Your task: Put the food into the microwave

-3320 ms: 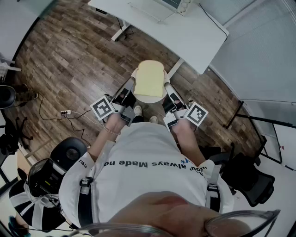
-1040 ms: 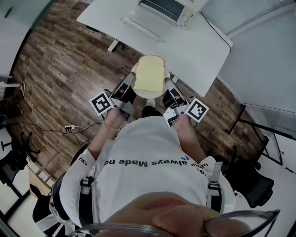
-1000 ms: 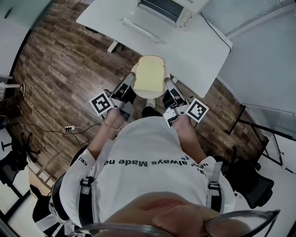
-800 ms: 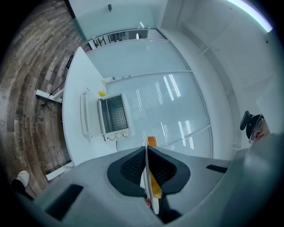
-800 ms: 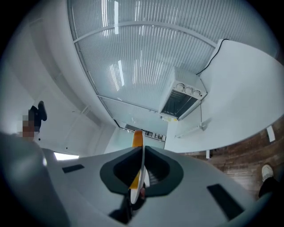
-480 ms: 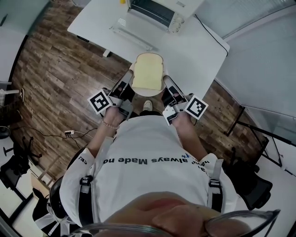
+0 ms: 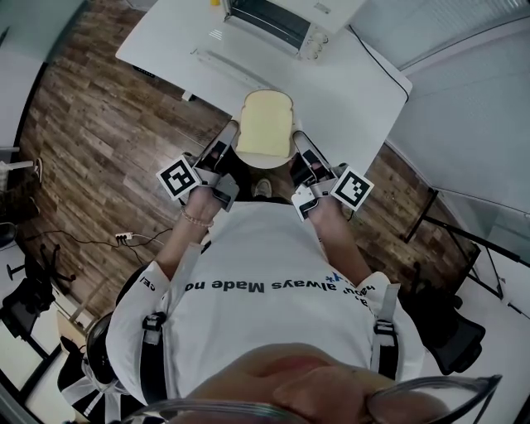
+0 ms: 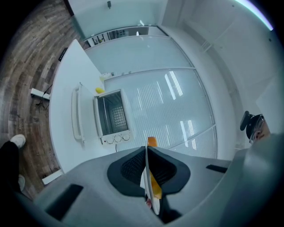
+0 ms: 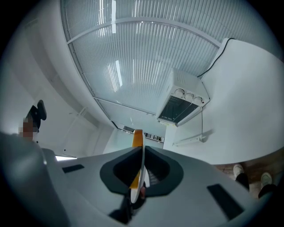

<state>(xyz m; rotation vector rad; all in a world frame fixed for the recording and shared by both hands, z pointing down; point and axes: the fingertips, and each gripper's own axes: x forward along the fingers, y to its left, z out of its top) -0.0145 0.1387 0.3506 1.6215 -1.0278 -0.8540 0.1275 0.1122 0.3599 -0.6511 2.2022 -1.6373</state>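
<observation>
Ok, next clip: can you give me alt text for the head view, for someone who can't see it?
Seen from above, a person holds a white plate with a slice of bread, the left tongs and right tongs each clamped on its rim. Just ahead stands a white table with a microwave, door open.
</observation>
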